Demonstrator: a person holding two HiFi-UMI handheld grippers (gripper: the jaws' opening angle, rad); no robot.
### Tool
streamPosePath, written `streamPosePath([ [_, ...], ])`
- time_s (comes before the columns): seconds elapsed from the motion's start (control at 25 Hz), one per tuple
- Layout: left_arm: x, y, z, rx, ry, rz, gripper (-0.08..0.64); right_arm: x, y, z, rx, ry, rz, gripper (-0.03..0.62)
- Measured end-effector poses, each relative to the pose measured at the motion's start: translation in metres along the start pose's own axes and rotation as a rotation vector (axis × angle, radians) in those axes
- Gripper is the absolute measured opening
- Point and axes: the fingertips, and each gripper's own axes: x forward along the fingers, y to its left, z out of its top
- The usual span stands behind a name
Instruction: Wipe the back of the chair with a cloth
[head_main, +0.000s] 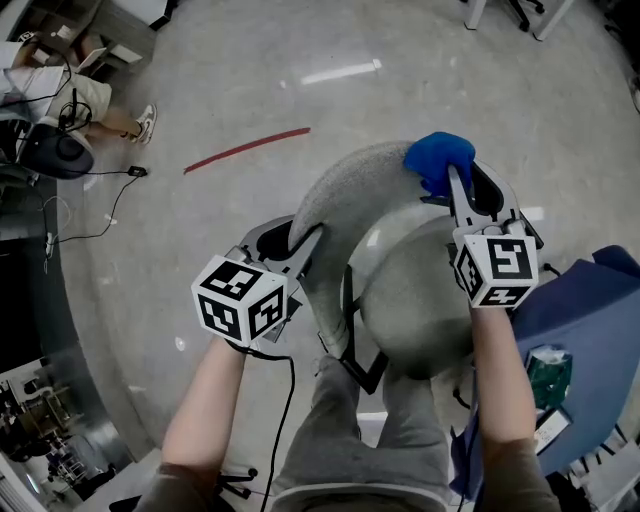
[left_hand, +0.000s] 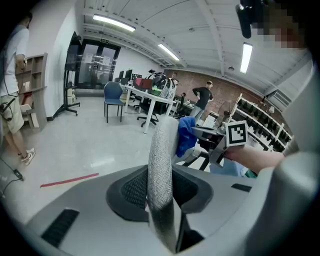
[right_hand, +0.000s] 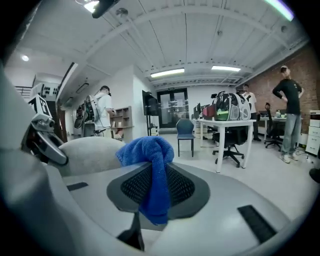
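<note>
Gripping the side edge of the grey chair back (head_main: 345, 205), the left gripper (head_main: 305, 245) has its jaws closed partway on the padded fabric, one pad on each side. In the left gripper view the chair back (left_hand: 161, 165) stands upright between the jaws of the left gripper (left_hand: 160, 197).

The right gripper (head_main: 455, 185) has its jaws narrow, pinched on a blue cloth (head_main: 438, 160). The cloth is bunched above the jaw tips and sits at the top edge of the chair back, on its right side. I can't tell if it is pressed against the fabric. In the right gripper view the cloth (right_hand: 150, 160) hangs down between the jaws, with the chair back (right_hand: 87, 152) just to its left.

The seat (head_main: 420, 295) is below, between both forearms. A red line (head_main: 247, 148) is on the floor (head_main: 200, 60).
</note>
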Motion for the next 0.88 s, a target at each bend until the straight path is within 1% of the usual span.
streamPosePath([
  [0.04,-0.001,0.0,0.0,0.001,0.0,-0.001,0.115,0.001,0.009,-0.001,-0.002,-0.002,0.006,0.1],
  [0.08,-0.002,0.0,0.0,0.001,0.0,-0.002,0.115,0.002,0.026,-0.002,-0.009,0.001,0.039,0.1],
  [0.12,-0.003,0.0,0.0,0.0,0.0,-0.003,0.115,0.004,0.048,-0.004,-0.021,0.01,0.093,0.1],
  [0.2,-0.004,0.0,0.0,-0.002,-0.002,-0.005,0.115,0.004,0.102,-0.009,-0.049,0.036,0.242,0.1],
  [0.32,-0.006,-0.001,-0.002,0.003,0.004,-0.006,0.116,-0.01,0.19,-0.022,-0.112,0.088,0.502,0.1],
  [0.36,-0.008,0.0,-0.002,0.007,0.009,-0.008,0.115,-0.017,0.211,-0.027,-0.132,0.105,0.567,0.1],
  [0.4,-0.01,0.0,-0.003,0.014,0.015,-0.011,0.115,-0.023,0.225,-0.031,-0.133,0.119,0.614,0.1],
  [0.48,-0.017,0.0,-0.002,0.028,0.028,-0.021,0.118,-0.034,0.237,-0.034,-0.093,0.147,0.686,0.098],
  [0.56,-0.028,0.001,-0.002,0.051,0.039,-0.018,0.117,-0.044,0.243,-0.034,-0.067,0.17,0.738,0.097],
  [0.64,-0.043,0.004,0.0,0.077,0.04,0.009,0.115,-0.054,0.246,-0.031,-0.041,0.182,0.763,0.097],
  [0.68,-0.051,0.007,0.001,0.07,0.032,0.027,0.115,-0.059,0.246,-0.028,-0.016,0.186,0.771,0.097],
  [0.8,-0.075,0.016,0.012,-0.022,-0.025,0.071,0.095,-0.073,0.241,-0.023,0.02,0.191,0.766,0.097],
  [0.88,-0.089,0.016,0.023,-0.052,-0.057,0.078,0.086,-0.081,0.234,-0.011,0.042,0.178,0.737,0.097],
])
